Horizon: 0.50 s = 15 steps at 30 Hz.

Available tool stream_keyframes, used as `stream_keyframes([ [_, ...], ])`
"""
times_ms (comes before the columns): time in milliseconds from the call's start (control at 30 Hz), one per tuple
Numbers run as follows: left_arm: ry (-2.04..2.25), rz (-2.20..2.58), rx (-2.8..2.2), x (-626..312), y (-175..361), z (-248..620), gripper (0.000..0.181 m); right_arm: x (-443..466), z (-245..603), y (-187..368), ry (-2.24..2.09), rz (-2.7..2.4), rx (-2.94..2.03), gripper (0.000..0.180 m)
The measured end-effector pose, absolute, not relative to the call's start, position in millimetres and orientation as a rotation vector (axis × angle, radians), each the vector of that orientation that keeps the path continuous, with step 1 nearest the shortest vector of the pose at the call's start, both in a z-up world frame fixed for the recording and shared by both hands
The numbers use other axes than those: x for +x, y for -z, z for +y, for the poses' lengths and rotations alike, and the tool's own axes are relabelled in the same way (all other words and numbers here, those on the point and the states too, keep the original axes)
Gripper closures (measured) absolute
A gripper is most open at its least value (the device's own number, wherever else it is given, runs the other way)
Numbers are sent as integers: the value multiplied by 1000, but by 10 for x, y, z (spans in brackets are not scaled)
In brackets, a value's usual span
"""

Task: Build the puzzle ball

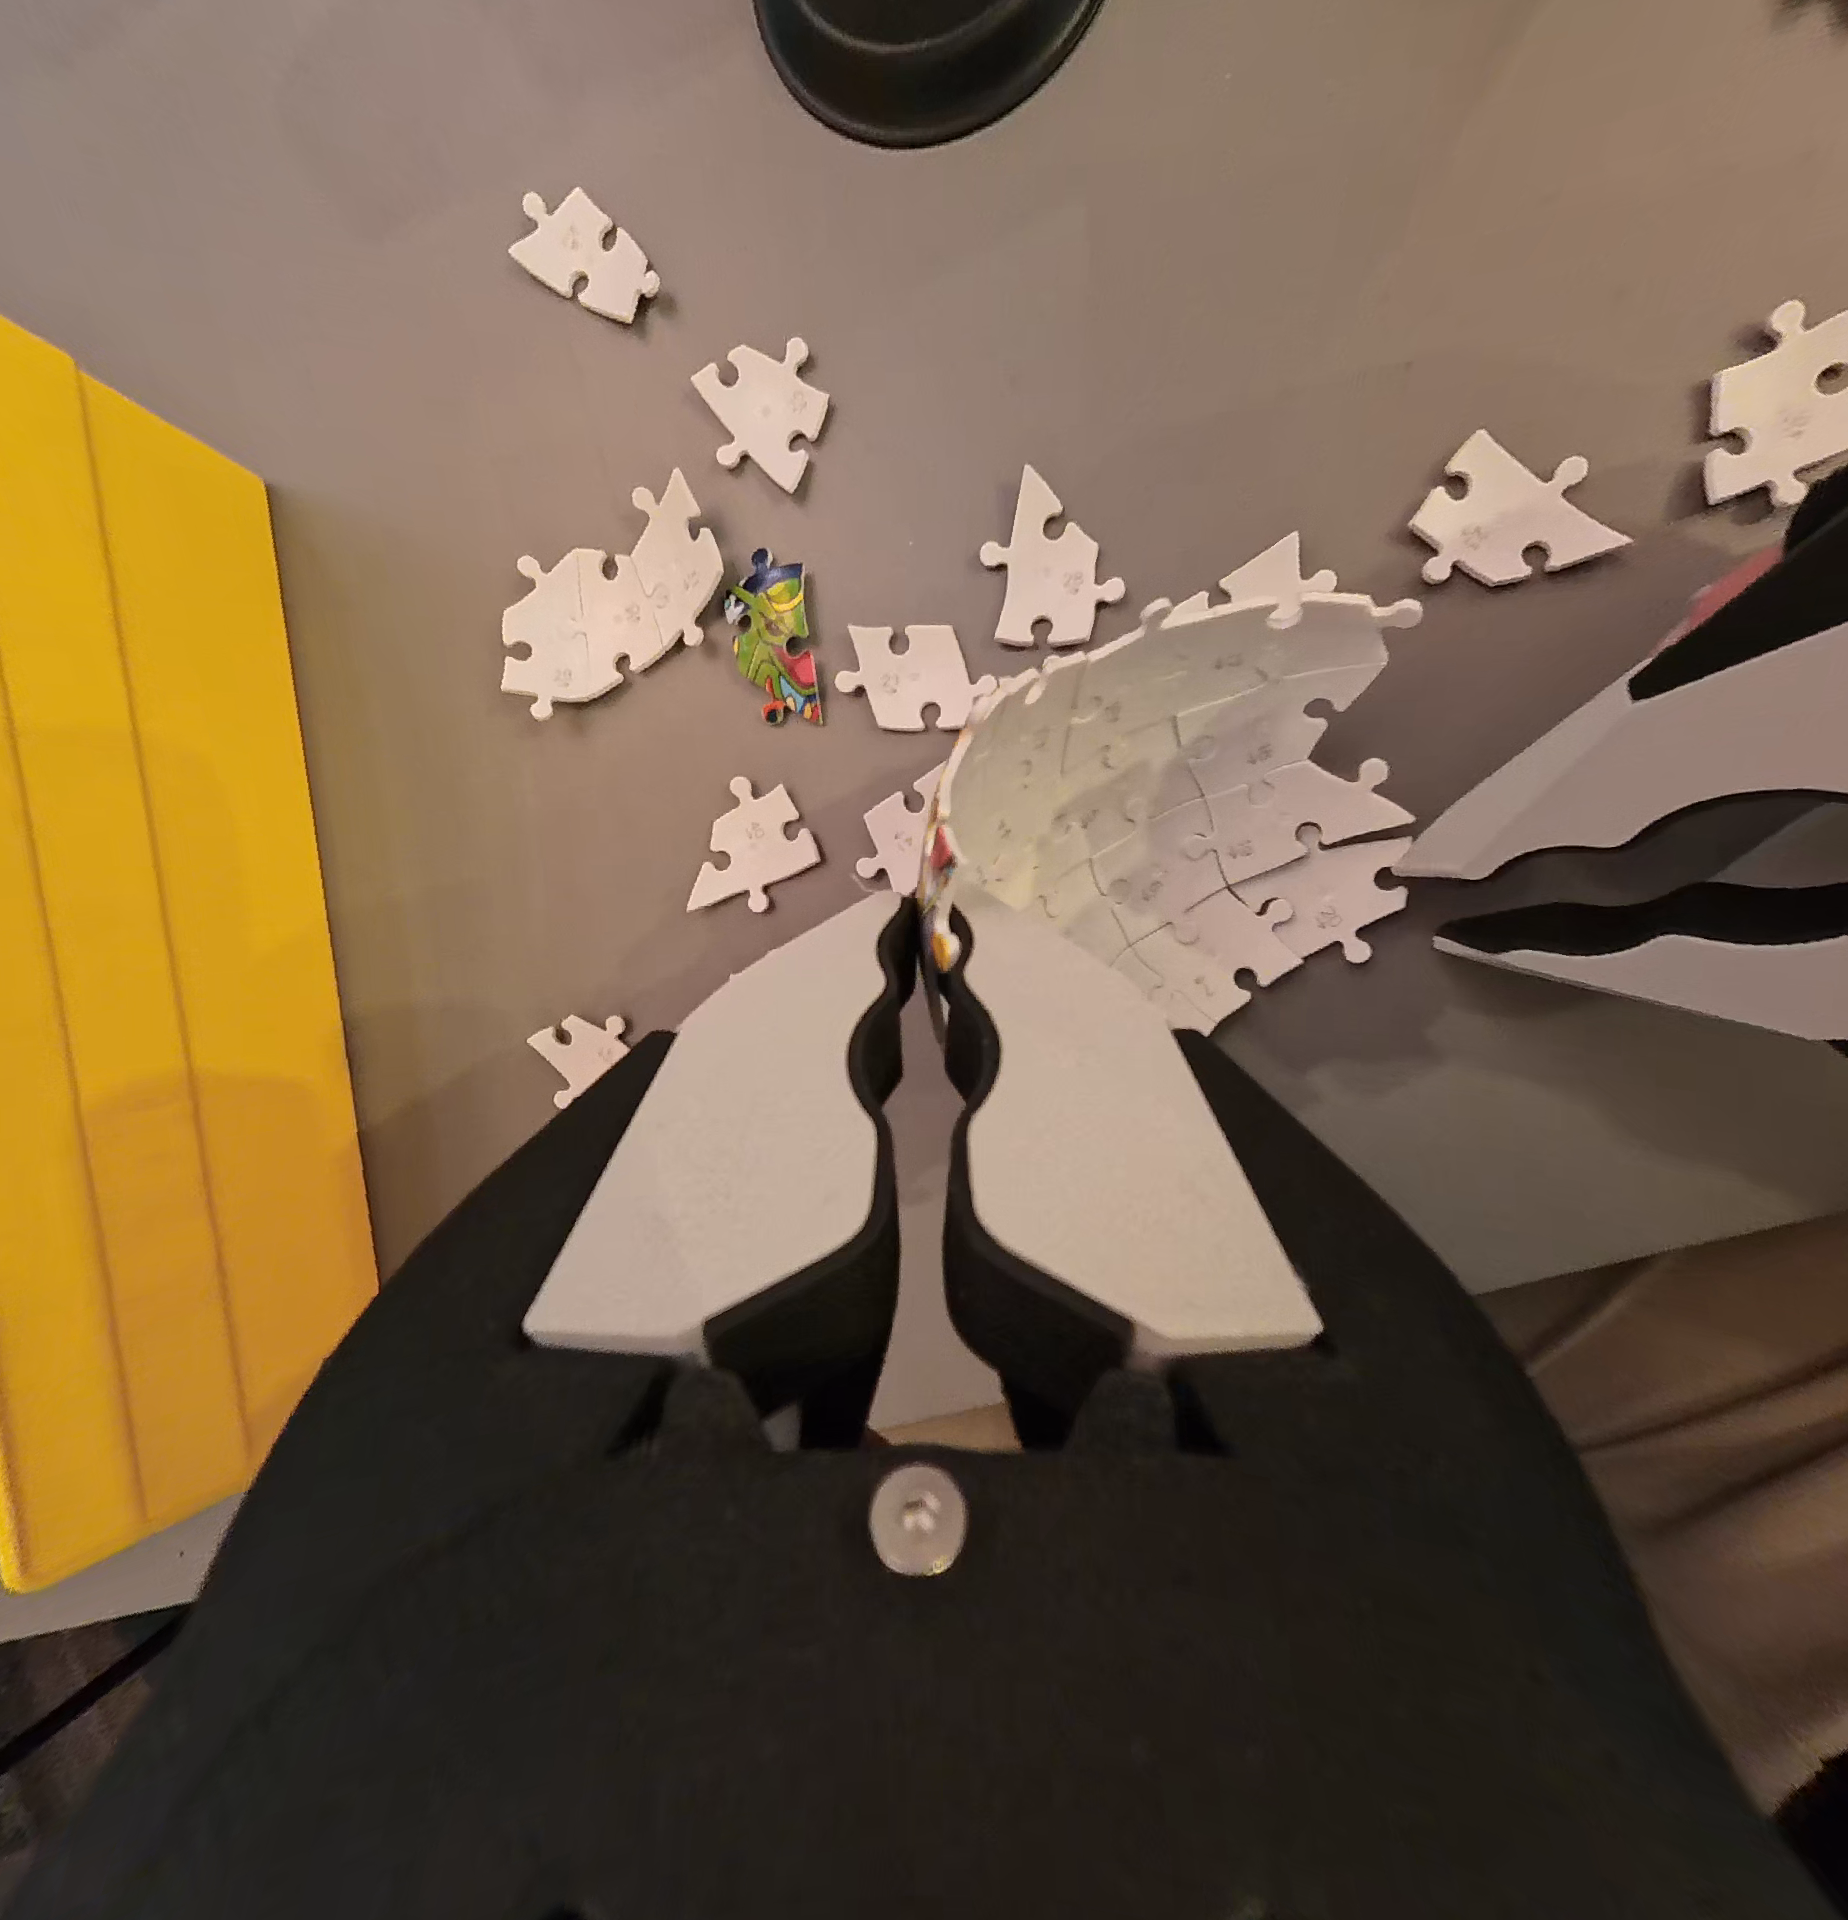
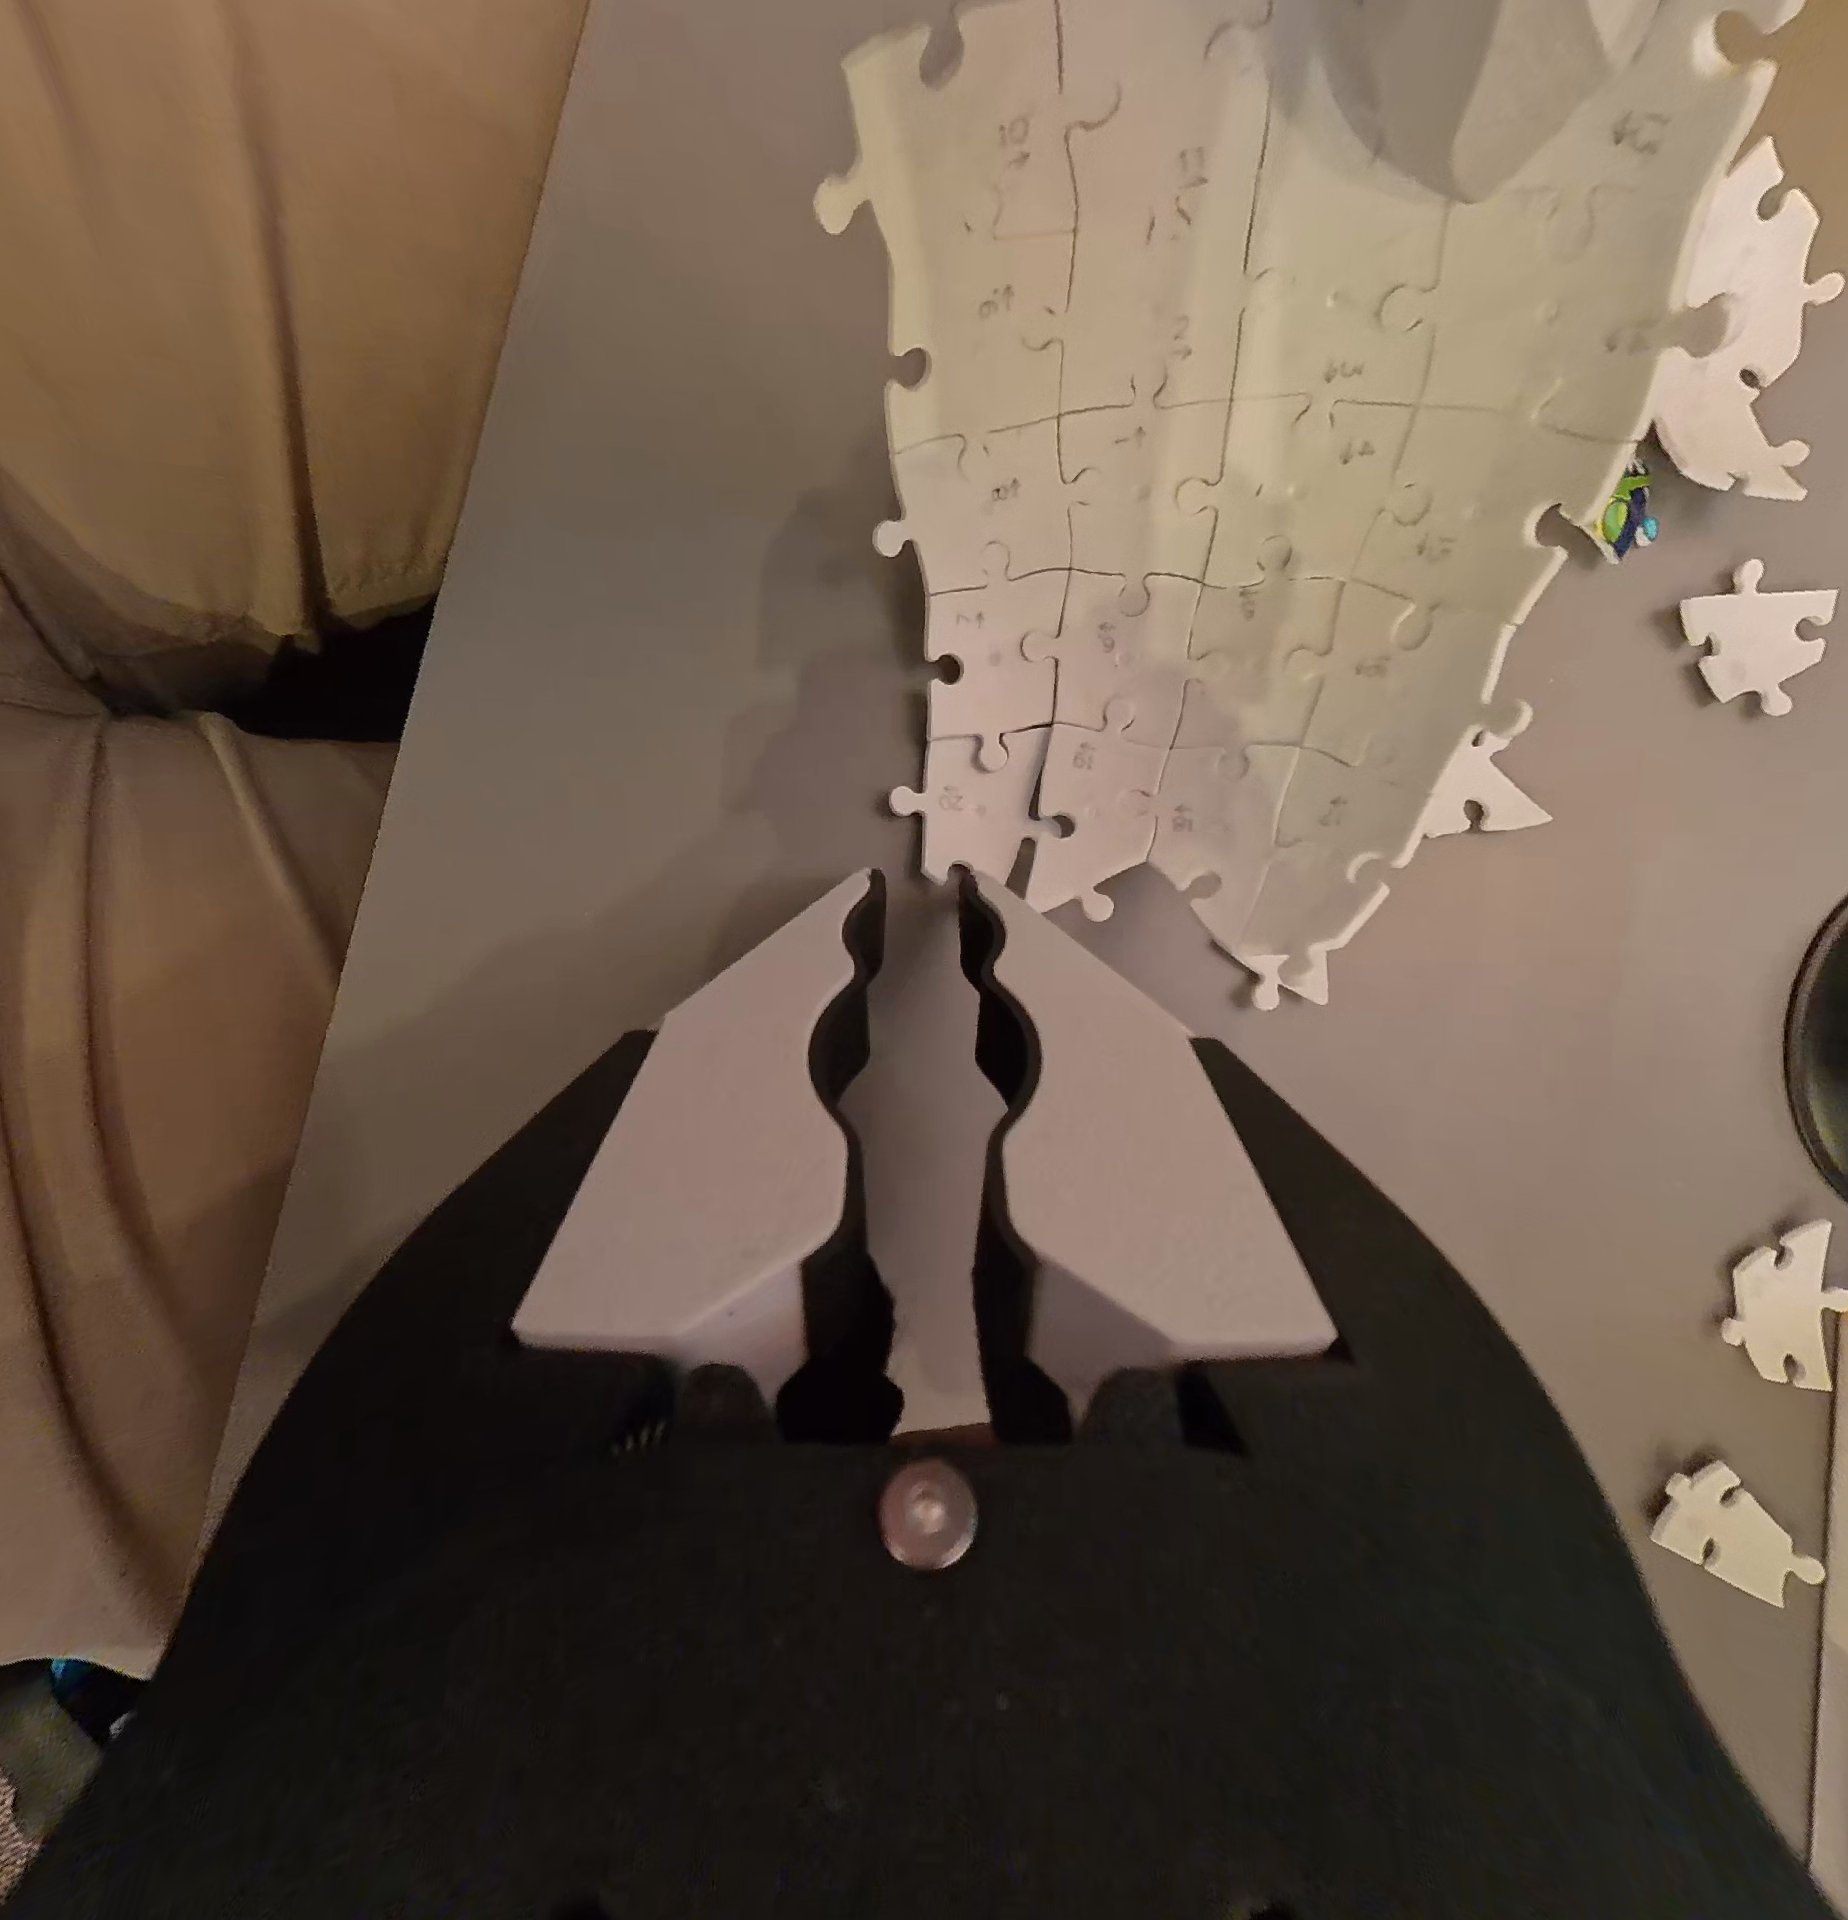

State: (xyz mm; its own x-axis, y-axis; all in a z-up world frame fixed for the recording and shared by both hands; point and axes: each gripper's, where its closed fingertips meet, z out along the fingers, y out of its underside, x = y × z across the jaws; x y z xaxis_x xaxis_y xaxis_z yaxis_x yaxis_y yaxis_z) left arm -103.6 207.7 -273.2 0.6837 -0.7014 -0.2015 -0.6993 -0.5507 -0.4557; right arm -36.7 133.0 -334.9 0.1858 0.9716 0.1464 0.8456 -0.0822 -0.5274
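The left gripper point(image 1: 932, 935) has its jaws pinched on the rim of the half-built puzzle ball point(image 1: 1159, 790), a curved shell of joined pieces that tilts with its white, numbered inner side turned toward the camera; a sliver of its printed outer face shows right at the pinch. The shell's far side reaches down to the grey bench point(image 1: 276, 208), though whether it actually rests there cannot be made out.

The right gripper point(image 2: 922, 894) has its jaws narrowly parted with nothing between them, the tips just short of the shell's nearest edge point(image 2: 987, 821). In the right wrist view this sits close to the bench edge that borders a beige upholstered seat point(image 2: 172, 520).

Loose puzzle pieces point(image 1: 764, 416) lie white side up, scattered over the bench beyond the shell. Among them is a small joined cluster point(image 1: 608, 623), and just beside it a single piece lying printed side up point(image 1: 780, 644). A yellow board point(image 1: 120, 935) covers the bench's left side in the left wrist view. A round black object point(image 1: 920, 62) sits at the far side of the bench, well apart from the shell.
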Motion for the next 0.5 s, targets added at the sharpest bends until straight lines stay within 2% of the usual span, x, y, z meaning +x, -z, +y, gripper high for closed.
stream_keyframes([
  [267, -26, 1103, -2376, -1016, 2734, 2081, 178, -371, 1383, 3255, -315, -1662, -1940, 167],
  [500, -35, 1114, -2371, -1005, 2731, 2083, 178, -373, 1420, 3277, -306, -1644, -1951, 155],
])
